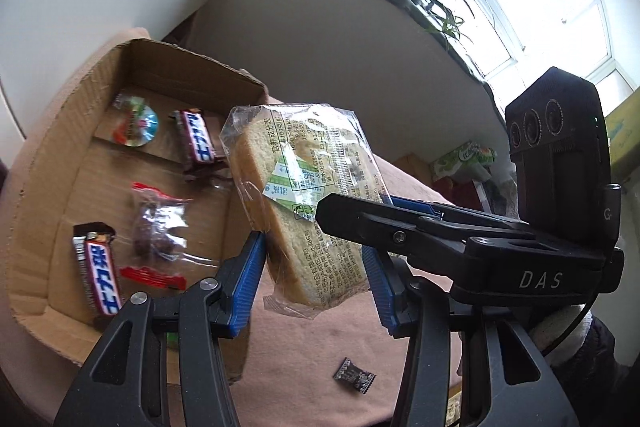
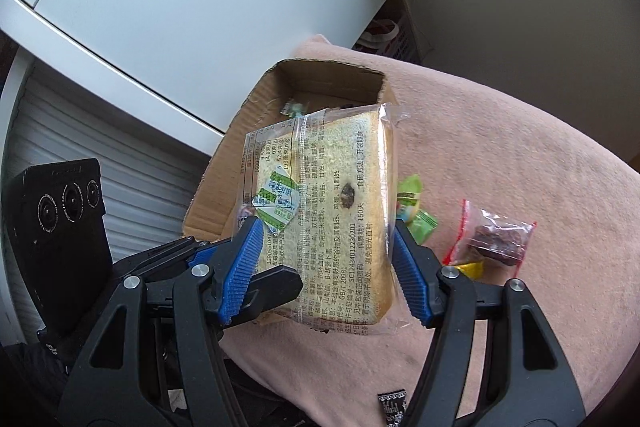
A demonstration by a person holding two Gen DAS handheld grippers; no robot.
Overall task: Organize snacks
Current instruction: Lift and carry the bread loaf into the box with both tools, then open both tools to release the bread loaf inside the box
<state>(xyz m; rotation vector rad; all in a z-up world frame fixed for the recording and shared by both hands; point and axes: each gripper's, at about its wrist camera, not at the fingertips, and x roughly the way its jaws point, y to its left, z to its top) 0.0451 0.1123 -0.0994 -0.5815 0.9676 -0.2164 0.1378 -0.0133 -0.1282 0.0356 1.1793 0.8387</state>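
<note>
One wrapped bread slice (image 1: 304, 203) is shown held in the air beside the cardboard box (image 1: 48, 163), above the pink cloth (image 1: 320, 347). In the left wrist view, both blue pads of the left gripper (image 1: 316, 279) are pressed against the packet's lower half; the right gripper (image 1: 400, 227) crosses in front and hides part of the wrapper. In the right wrist view, the right gripper (image 2: 326, 267) brackets the same packet (image 2: 328, 227) with its jaws fairly wide; pad contact cannot be confirmed. Most of the box interior (image 2: 328, 83) is hidden there. Inside the box are counted two chocolate bars (image 1: 98, 267), one red-edged clear packet (image 1: 158, 231) and one round sweet (image 1: 138, 125). One small dark packet (image 1: 354, 375) lies on the cloth.
</note>
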